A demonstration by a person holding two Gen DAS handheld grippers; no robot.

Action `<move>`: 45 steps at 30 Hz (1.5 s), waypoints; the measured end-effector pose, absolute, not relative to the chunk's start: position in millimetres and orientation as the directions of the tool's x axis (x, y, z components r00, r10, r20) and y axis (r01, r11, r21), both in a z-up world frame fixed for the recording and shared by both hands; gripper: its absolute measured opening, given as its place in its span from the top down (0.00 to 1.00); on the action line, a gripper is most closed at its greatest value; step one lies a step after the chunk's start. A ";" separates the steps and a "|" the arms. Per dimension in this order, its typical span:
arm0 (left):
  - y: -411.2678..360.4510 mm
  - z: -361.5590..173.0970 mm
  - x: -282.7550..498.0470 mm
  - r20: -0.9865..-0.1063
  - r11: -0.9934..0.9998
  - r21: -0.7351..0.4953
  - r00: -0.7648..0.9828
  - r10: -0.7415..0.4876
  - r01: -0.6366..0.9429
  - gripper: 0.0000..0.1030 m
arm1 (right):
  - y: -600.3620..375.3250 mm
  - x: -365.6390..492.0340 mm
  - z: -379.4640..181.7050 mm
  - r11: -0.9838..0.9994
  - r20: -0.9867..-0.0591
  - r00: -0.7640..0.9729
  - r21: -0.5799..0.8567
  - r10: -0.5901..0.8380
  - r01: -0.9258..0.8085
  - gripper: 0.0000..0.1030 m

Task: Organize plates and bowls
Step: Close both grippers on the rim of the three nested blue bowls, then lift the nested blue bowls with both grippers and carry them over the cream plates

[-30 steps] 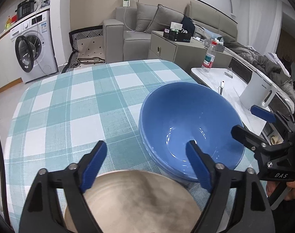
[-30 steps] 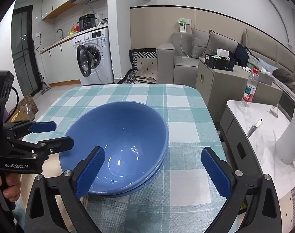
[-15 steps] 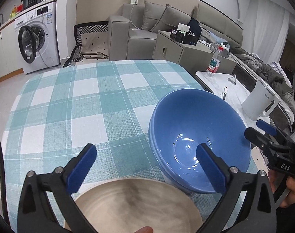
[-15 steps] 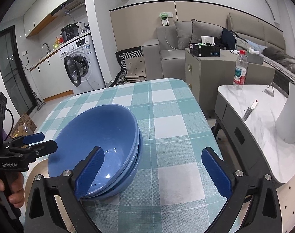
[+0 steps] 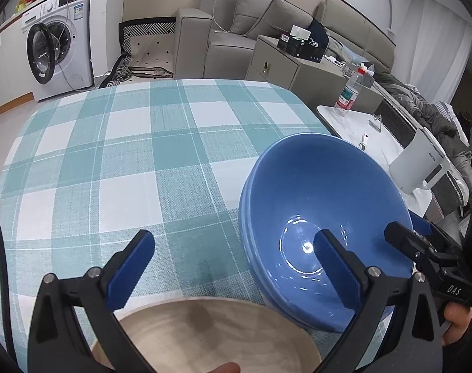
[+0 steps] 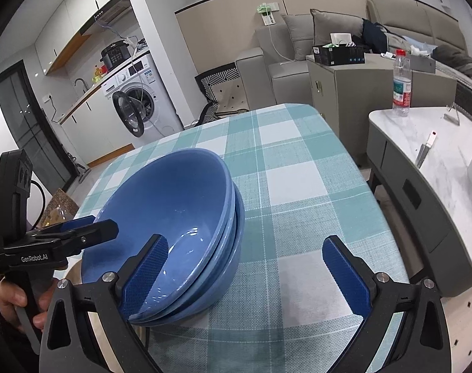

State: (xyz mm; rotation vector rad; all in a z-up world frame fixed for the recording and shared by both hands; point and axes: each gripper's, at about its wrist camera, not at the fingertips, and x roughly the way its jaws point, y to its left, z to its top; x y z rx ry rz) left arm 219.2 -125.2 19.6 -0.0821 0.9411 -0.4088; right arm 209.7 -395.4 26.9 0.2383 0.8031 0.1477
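Jaws wide, blue bowls (image 5: 323, 205) on checked tablecloth (image 5: 111, 155)

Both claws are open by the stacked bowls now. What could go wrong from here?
1. The stacked glossy blue bowls sit tilted and near the checked tablecloth's edge; a nudge might slide them off.
2. The right claw straddles the stack's rim; closing could pinch only the top bowl.
3. The left claw hovers over the beige plate and could knock it.

Bright, even indoor light in both views; a white glare spot gleams in the blue bowl (image 5: 307, 247), soft shadows fall on the checked cloth (image 5: 136, 161), and fisheye edges bend into dark corners.
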 end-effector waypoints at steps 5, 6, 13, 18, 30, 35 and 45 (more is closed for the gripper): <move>-130.7 15.3 221.7 -0.778 0.912 -0.246 0.495 -0.388 0.329 0.02 | -393.0 210.9 21.8 0.959 -0.700 0.672 0.280 0.239 -0.049 0.14; -131.5 14.9 221.7 -0.777 0.909 -0.248 0.492 -0.393 0.334 0.02 | -393.1 211.5 20.6 0.955 -0.699 0.670 0.291 0.250 -0.052 0.15; -137.9 13.6 222.0 -0.774 0.894 -0.263 0.473 -0.421 0.364 0.18 | -390.2 213.6 16.7 0.941 -0.696 0.656 0.333 0.292 -0.067 0.25; -142.0 11.7 221.3 -0.780 0.886 -0.269 0.454 -0.431 0.379 0.36 | -388.4 214.8 14.5 0.927 -0.690 0.644 0.367 0.329 -0.080 0.33; -147.7 13.9 215.9 -0.779 0.872 -0.269 0.440 -0.447 0.409 0.59 | -377.7 213.7 16.6 0.920 -0.675 0.645 0.373 0.357 -0.118 0.52; -147.8 16.0 214.0 -0.780 0.877 -0.259 0.447 -0.437 0.405 0.59 | -376.2 213.5 17.3 0.925 -0.676 0.649 0.361 0.348 -0.120 0.52; -149.3 19.0 208.5 -0.783 0.884 -0.234 0.460 -0.418 0.405 0.59 | -378.0 211.9 21.3 0.929 -0.673 0.657 0.351 0.339 -0.119 0.52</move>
